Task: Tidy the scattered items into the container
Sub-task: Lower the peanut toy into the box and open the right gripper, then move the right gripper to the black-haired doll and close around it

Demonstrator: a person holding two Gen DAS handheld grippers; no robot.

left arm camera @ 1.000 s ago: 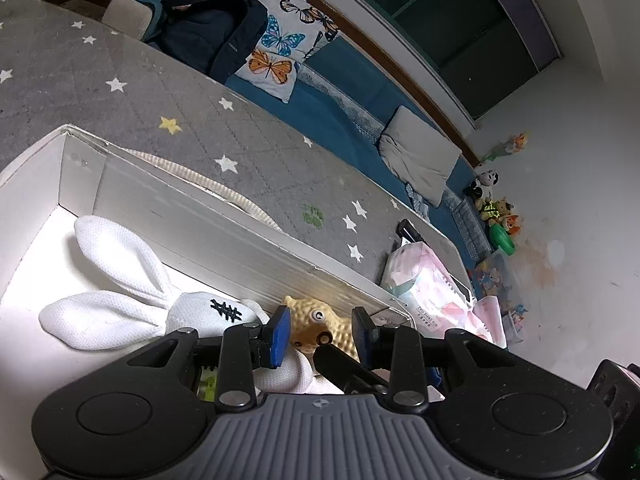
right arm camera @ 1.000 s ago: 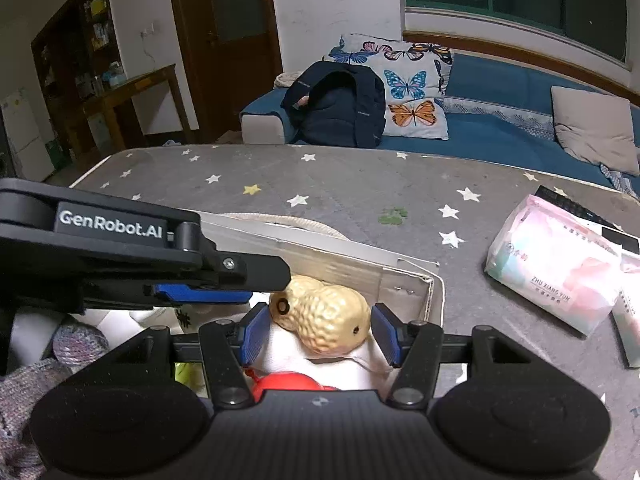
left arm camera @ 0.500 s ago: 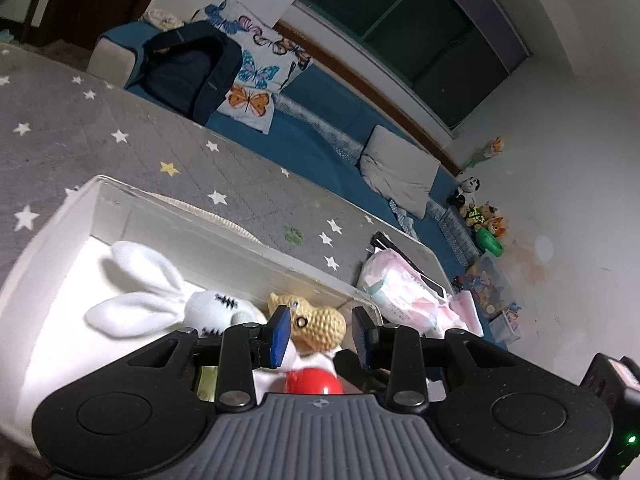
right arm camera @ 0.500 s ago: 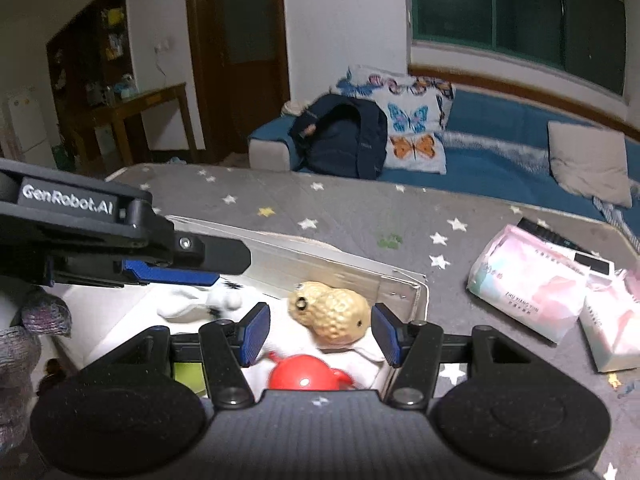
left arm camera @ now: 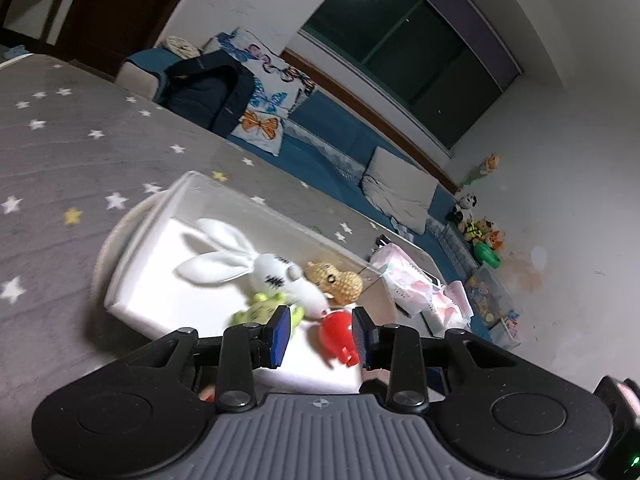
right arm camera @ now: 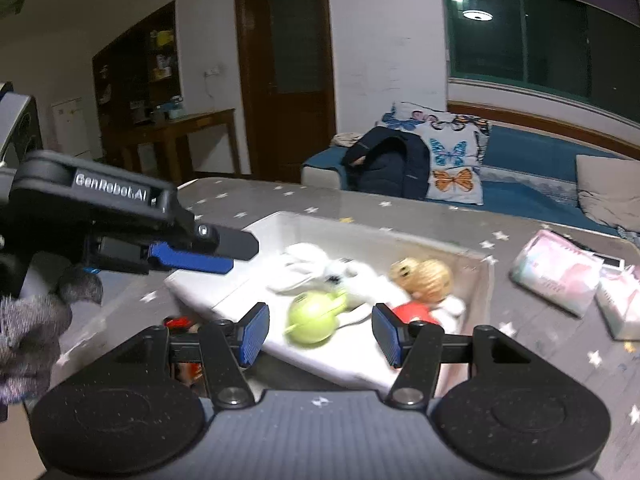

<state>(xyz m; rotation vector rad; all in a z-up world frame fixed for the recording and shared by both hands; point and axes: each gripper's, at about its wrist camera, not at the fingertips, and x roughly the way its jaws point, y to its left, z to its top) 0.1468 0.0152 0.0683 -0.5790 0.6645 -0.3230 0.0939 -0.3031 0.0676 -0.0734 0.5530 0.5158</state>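
1. Both jaws stood apart and empty: the left gripper (left arm camera: pixel 320 334) with a narrow gap, the right gripper (right arm camera: pixel 318 334) with a wider one.
2. Around the white box (left arm camera: pixel 132 276) the grey starred cover (left arm camera: pixel 60 152) lay bare on its near and left sides; pink tissue packs (right arm camera: pixel 556 268) sat near its right end, apart from it.
3. Inside the box lay 4 toys: a white rabbit (left arm camera: pixel 240 258), a tan peanut toy (left arm camera: pixel 340 280), a green toy (right arm camera: pixel 312 320) and a red toy (left arm camera: pixel 334 330).
4. Each gripper hung above the box's near edge, touching no toy.
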